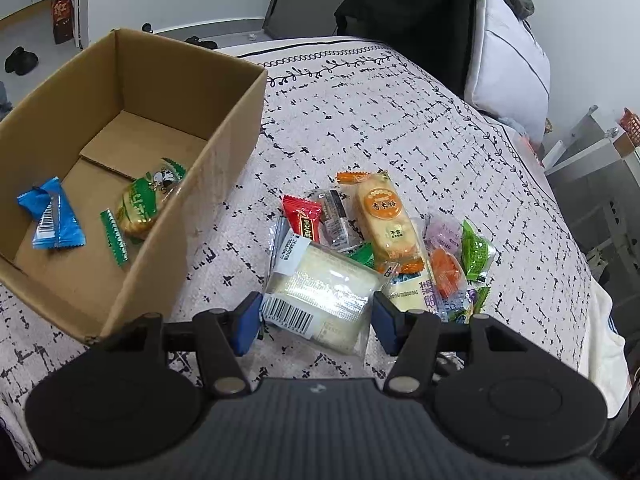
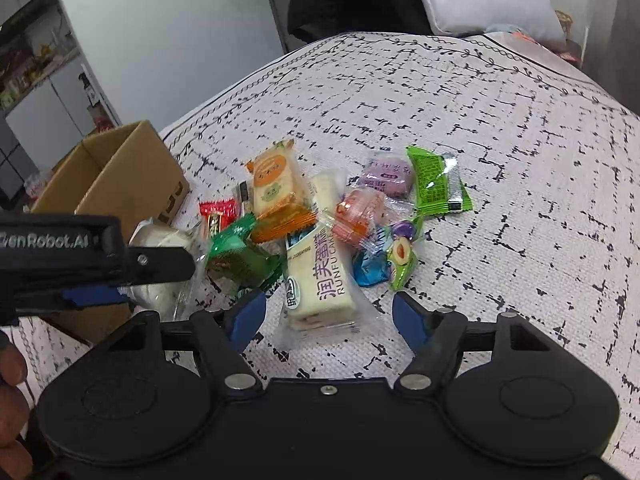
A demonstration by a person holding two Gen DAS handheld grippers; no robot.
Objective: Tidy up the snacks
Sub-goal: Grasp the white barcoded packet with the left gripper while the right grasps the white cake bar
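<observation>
**Snack sorting: two in the box, the pile still on the bed**

The bed cover (image 1: pixel 400 120), white with black dashes and a vine border, fills most of both views. It is a soft surface, so packets sit on it at small angles. At the far end there is a white pillow (image 1: pixel 508 60) and dark clothing; a grey floor and white furniture show at the left.

The cardboard box (image 1: pixel 224 160) stands open at the left of the pile. Inside lie a blue packet (image 1: pixel 52 216) and a green-wrapped cake (image 1: pixel 148 200), well apart from each other.

The snack pile (image 2: pixel 320 216) lies at the right of the box, near both tools. The packets overlap one another.

The left gripper (image 1: pixel 316 320) is spread wide, one finger on each side of a clear-wrapped white cake (image 1: pixel 320 296), but I cannot tell that the pads touch it. The right gripper (image 2: pixel 328 316) is also released, around the near end of a long white cake bar (image 2: pixel 320 276).

In my judgement, the risk is in the wrappers. They are smooth and full of air, so a finger may close only on the film and the cake may slip out on the way to the box. A packet under others may pull its neighbours. Also the two tools are close together and could collide.
</observation>
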